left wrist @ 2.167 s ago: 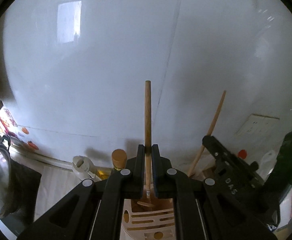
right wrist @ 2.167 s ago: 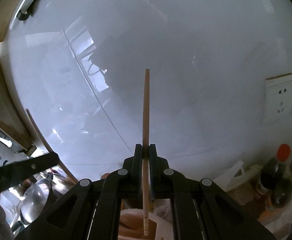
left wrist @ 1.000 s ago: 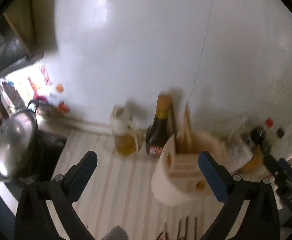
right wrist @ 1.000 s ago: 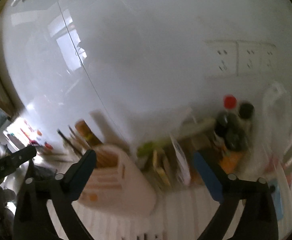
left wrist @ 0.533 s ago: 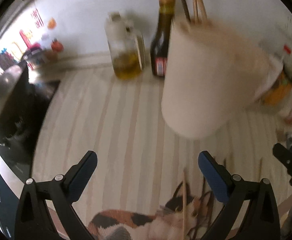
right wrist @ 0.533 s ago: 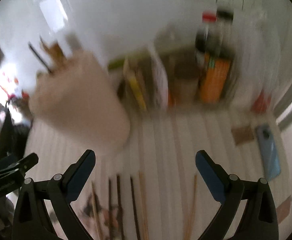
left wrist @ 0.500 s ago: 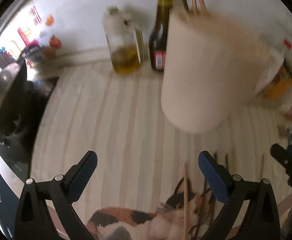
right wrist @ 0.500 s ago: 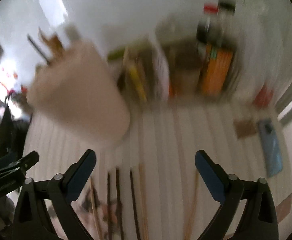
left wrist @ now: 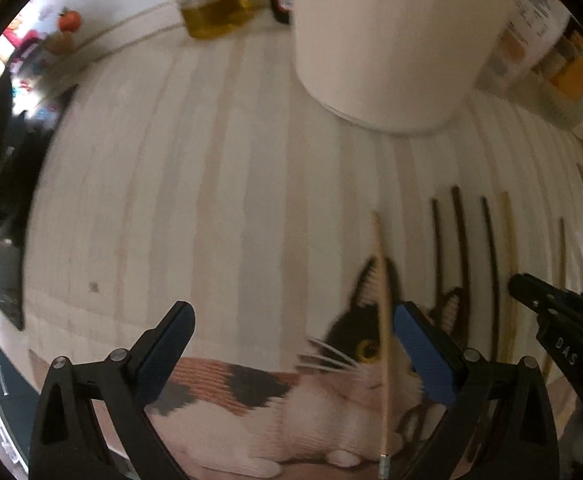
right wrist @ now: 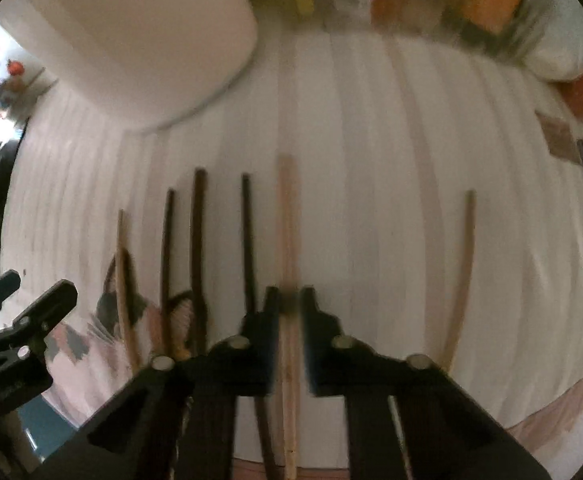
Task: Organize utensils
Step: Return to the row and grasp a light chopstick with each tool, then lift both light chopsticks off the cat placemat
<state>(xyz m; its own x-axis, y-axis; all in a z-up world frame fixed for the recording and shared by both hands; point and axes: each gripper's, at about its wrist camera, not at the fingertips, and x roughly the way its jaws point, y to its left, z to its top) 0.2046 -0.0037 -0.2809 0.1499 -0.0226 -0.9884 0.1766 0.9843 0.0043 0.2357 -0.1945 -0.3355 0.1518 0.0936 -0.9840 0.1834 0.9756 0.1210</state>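
- Left wrist view: the left gripper (left wrist: 291, 344) is hanging over the cat-print mat (left wrist: 251, 396) with jaws wide, gripping nothing. A pale chopstick (left wrist: 383, 320) is lying just inside its right finger, at about 4 o'clock. The white utensil holder (left wrist: 387, 40) is standing at 1 o'clock.
- Right wrist view: the right gripper (right wrist: 289, 300) has just been closing, its jaws now pinching a light wooden chopstick (right wrist: 287, 220). Three dark chopsticks (right wrist: 197, 240) and two tan ones are waiting alongside, so most sorting appears to be remaining.

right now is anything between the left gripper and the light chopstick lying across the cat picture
Nothing visible. The left gripper is open, and the light chopstick lies bare on the cat picture, just inside its right finger. The dark chopsticks lie off to the right.
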